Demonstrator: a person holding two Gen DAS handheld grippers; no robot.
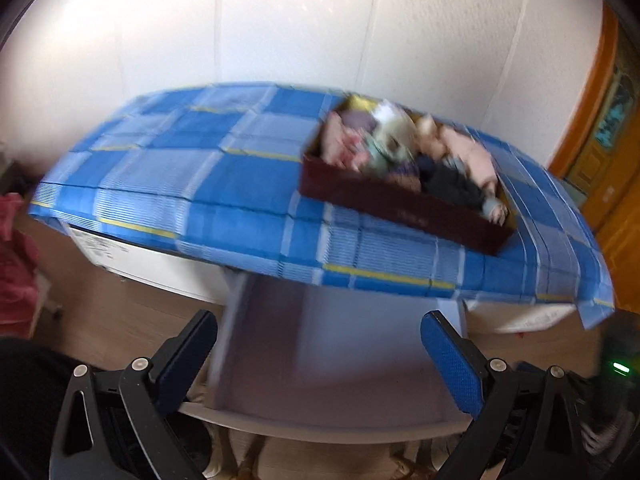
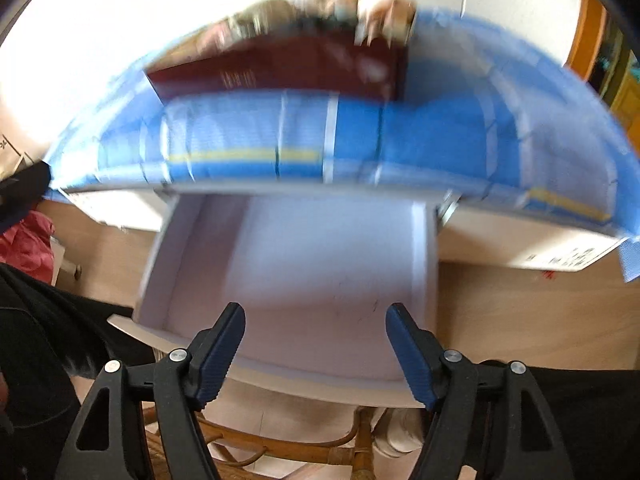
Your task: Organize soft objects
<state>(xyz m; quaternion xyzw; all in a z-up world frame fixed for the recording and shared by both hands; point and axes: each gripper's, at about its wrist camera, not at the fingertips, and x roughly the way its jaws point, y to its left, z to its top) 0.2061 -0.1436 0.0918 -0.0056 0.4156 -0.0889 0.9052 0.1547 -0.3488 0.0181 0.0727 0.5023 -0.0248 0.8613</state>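
On the far right of the blue checked tablecloth (image 1: 208, 168), the dark red box (image 1: 400, 208) brims with light, floppy rolled fabrics (image 1: 400, 148); your left gripper (image 1: 320, 364) and right gripper (image 2: 316, 352) both gape empty over the white open drawer (image 2: 320, 272), so pinch one bundle mid-roll.

The left gripper (image 1: 320, 344) is black, with two thick arms shaped like clamps. Blue bumpy pads (image 1: 452, 364) line its fingers, and round silver screws (image 1: 140, 363) sit on the joints. The right gripper (image 2: 316, 336) looks the same. Black clothing (image 2: 36, 320) shows beside it.
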